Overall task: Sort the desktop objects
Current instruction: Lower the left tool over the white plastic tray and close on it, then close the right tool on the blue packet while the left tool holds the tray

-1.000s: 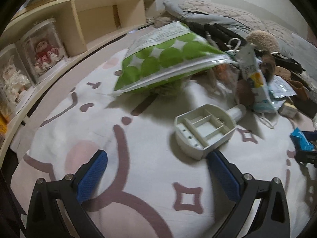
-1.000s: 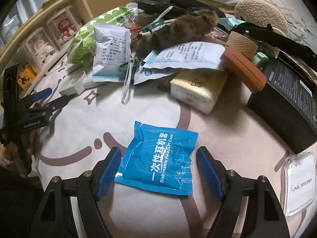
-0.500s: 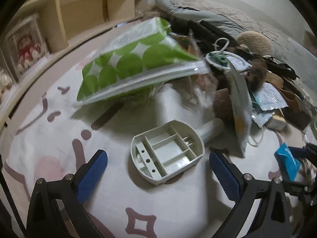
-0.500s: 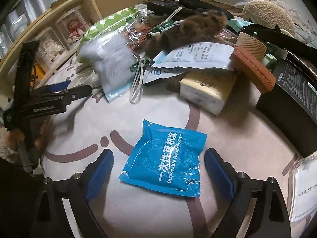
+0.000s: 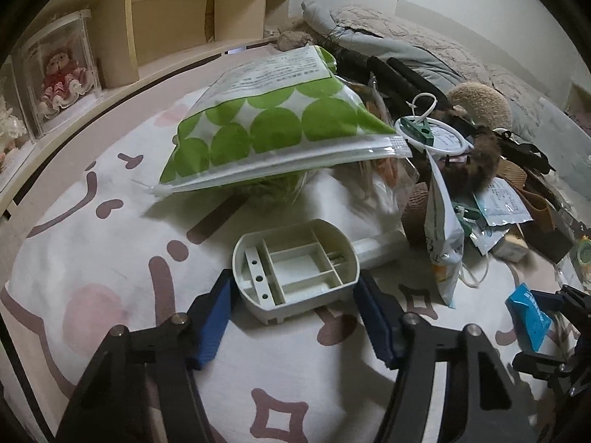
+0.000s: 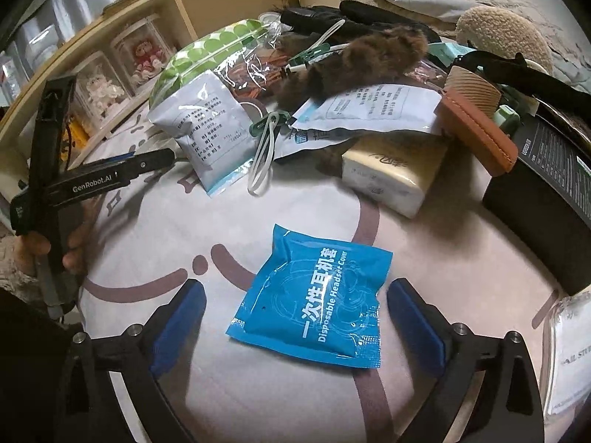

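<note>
— Logging item one: what sits at my left gripper [image 5: 295, 304]?

— Entry: cream plastic compartment tray with a stub handle [image 5: 295, 271], lying open side up on the white cloth with mauve shapes [image 5: 110, 251]. My jaws are closing, the tray's body between them, blue pads [image 5: 214, 323] at its two sides; I cannot tell whether they press yet. Just behind it, a green-dotted zip pouch [image 5: 273, 129] rests tilted, toward the cloth's far edge by the pale wooden shelf [image 5: 166, 18].

— Item two, right gripper [image 6: 293, 325]?

— Entry: flat blue foil sachet printed "Disposable Headset Cover" [image 6: 314, 291], lying on the cloth between my jaws, which are opening; both pads stand clear of it. Beyond it, a cream wrapped tissue pack [image 6: 391, 177] and a white printed pouch [image 6: 207, 129]. At the cloth's left edge, a hand [image 6: 70, 243] grips the other tool's handle.
</note>
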The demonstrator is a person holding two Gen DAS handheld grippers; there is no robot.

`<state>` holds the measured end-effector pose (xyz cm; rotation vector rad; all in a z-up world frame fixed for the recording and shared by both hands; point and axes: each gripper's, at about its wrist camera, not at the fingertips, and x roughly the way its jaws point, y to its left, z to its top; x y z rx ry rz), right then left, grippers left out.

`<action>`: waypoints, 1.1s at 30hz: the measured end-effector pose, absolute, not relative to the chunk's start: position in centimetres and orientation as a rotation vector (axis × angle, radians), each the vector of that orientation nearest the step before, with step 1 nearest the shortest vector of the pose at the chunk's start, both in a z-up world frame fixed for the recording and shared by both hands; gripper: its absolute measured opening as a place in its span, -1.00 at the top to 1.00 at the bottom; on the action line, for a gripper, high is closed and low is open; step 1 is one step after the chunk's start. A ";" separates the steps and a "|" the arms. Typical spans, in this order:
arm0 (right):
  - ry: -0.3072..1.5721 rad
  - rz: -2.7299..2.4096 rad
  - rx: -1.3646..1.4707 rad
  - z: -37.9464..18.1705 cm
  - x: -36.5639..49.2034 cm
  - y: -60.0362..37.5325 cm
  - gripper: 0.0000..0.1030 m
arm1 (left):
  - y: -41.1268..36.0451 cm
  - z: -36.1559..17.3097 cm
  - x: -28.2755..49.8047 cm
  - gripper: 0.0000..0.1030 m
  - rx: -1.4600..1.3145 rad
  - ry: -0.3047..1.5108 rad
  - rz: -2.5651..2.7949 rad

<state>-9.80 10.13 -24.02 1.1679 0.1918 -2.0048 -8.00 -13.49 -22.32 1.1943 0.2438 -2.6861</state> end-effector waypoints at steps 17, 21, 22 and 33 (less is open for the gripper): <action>0.088 -2.000 1.234 -23.3 -10.5 10.4 -0.88 | -11.0 -21.9 -4.3 -0.25 1.314 -0.020 -2.892; 0.077 -2.013 1.262 -23.2 -10.6 10.1 -0.88 | -9.3 -22.0 -3.6 -0.25 1.324 -0.053 -2.935; 0.087 -2.017 1.263 -23.1 -10.6 10.0 -0.88 | -8.9 -22.1 -3.4 -0.25 1.320 -0.070 -2.942; 0.166 -2.050 1.266 -23.3 -10.7 9.5 -0.64 | -8.0 -22.4 -3.5 -0.26 1.317 -0.033 -2.941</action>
